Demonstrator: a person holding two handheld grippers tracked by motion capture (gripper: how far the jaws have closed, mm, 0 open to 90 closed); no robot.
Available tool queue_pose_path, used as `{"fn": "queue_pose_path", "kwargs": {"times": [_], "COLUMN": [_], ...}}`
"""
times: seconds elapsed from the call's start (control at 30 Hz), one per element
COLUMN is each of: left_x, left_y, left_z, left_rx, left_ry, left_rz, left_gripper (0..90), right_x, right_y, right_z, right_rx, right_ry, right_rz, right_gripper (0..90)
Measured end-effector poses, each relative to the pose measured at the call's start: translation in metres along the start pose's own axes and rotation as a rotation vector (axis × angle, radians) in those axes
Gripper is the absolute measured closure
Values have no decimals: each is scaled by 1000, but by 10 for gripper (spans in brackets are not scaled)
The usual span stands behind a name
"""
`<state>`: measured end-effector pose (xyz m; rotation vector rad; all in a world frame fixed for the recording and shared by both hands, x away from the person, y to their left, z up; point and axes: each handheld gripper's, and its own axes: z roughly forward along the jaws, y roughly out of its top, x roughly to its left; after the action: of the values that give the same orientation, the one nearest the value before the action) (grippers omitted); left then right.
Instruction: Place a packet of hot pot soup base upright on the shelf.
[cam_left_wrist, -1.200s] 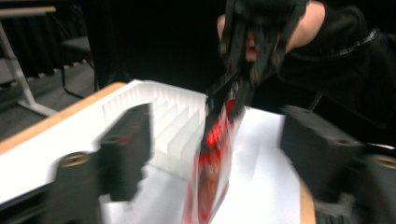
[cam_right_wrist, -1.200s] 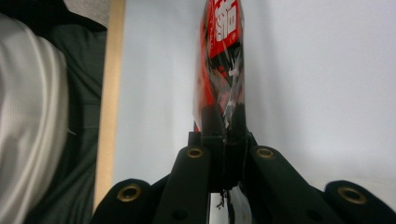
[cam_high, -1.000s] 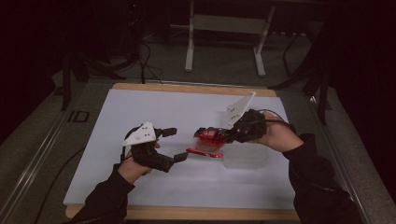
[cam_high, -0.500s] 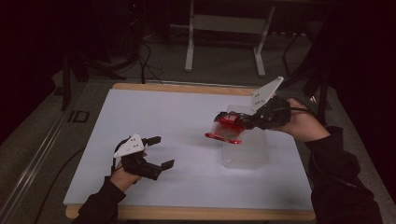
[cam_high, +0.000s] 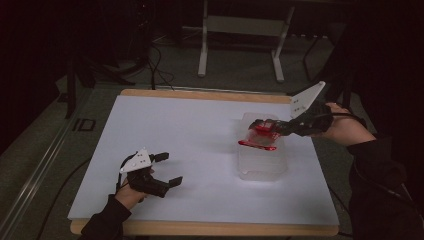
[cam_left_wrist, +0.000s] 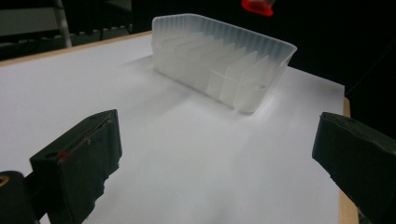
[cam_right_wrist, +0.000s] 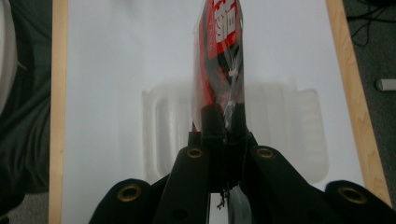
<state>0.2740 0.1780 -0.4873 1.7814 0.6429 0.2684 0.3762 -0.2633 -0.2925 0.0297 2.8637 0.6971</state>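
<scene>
1. Right gripper (cam_high: 260, 125): fingers (cam_right_wrist: 212, 116) clamped tight on a red packet in clear wrap (cam_right_wrist: 219, 51), which sits edge-on between them.
2. Packet held in the air above the translucent plastic organiser tray (cam_high: 262, 162), over its far end; not touching it.
3. Tray stands on the white table (cam_high: 190, 130), right of centre; upright dividers inside.
4. Left gripper (cam_high: 167, 169): fingers (cam_left_wrist: 79, 163) spread wide, nothing between them, low over the near left of the table, well apart from the tray.
</scene>
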Motion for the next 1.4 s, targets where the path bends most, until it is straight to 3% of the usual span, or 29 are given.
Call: {"fn": "queue_pose_path", "kwargs": {"times": [0.17, 0.47, 0.77, 1.17, 1.4], "left_x": [2, 3, 4, 5, 4], "left_y": [-6, -10, -14, -15, -15], "left_z": [-3, -3, -2, -4, -2], "left_rx": [-23, -18, -12, -15, -10], "left_ry": [4, 9, 9, 10, 8], "left_rz": [-18, -15, -16, -22, -18], "left_gripper": [20, 20, 20, 20, 21], "right_x": [2, 1, -1, 2, 1], "right_y": [-18, -42, -49, -50, -50], "right_z": [9, 33, 51, 83, 102], "right_rx": [26, 33, 72, 77, 129], "right_ry": [11, 38, 39, 113, 136], "right_rz": [-1, 21, 15, -12, -10], "right_gripper": [900, 900, 899, 899, 899]}}
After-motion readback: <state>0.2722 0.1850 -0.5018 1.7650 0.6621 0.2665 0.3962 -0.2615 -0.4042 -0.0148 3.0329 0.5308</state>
